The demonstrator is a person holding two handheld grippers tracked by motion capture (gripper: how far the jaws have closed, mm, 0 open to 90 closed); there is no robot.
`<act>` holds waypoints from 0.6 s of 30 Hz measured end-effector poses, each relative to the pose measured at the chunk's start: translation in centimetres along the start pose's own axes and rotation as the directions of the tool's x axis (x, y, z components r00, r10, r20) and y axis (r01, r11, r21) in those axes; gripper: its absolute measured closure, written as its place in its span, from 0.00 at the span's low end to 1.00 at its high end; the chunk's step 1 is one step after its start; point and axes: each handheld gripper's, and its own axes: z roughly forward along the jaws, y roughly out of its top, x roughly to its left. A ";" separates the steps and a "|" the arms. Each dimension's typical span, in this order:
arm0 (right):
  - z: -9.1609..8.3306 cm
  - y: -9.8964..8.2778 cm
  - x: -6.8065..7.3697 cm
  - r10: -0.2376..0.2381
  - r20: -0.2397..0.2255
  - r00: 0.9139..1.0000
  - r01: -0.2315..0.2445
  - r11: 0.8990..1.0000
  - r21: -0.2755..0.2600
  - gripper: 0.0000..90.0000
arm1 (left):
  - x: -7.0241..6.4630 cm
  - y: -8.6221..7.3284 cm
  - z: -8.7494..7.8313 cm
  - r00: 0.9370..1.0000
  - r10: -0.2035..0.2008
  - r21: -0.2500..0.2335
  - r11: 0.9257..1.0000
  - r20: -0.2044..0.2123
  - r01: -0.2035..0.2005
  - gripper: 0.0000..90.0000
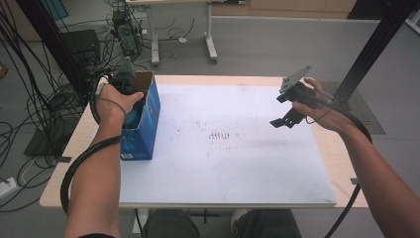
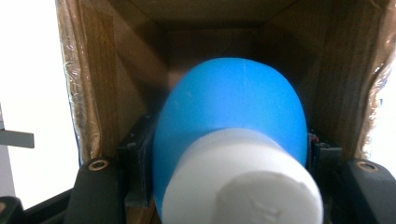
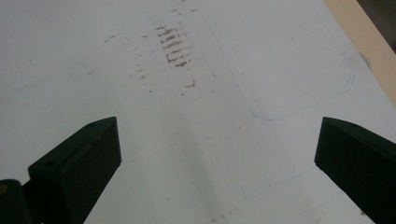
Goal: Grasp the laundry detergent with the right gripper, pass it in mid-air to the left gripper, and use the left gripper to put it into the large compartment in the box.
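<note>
Now your left gripper (image 1: 130,94) clamps a blue plastic bottle with a white cap (image 2: 233,154) inside the blue cardboard box (image 1: 146,126) on the white board (image 1: 223,158). Your right gripper (image 1: 282,121), jaws apart, hovers well right of that box; cables (image 1: 29,99) litter the floor beyond.

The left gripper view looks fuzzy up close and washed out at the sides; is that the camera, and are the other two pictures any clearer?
In the left gripper view the white cap of the blue bottle is soft, too near to focus, and the daylight beside the box is blown out white. The right gripper view is evenly lit and sharp enough to show the brown scuffs. The high view is slightly soft, with only faint shadows.
</note>
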 end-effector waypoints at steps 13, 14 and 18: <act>0.1 -0.1 0.1 0.004 -0.006 1.000 -0.004 1.000 -0.006 0.00 | 0.0 0.0 0.0 1.000 0.001 -0.003 1.000 -0.002 -0.001 0.40; 0.1 -0.1 0.1 0.004 -0.007 1.000 -0.004 1.000 -0.006 0.00 | 0.0 0.0 0.0 1.000 0.001 -0.003 1.000 -0.002 -0.001 0.40; 0.1 -0.1 0.1 0.004 -0.006 1.000 -0.004 1.000 -0.005 0.00 | -0.1 0.0 0.0 1.000 0.001 -0.002 1.000 -0.003 -0.001 0.40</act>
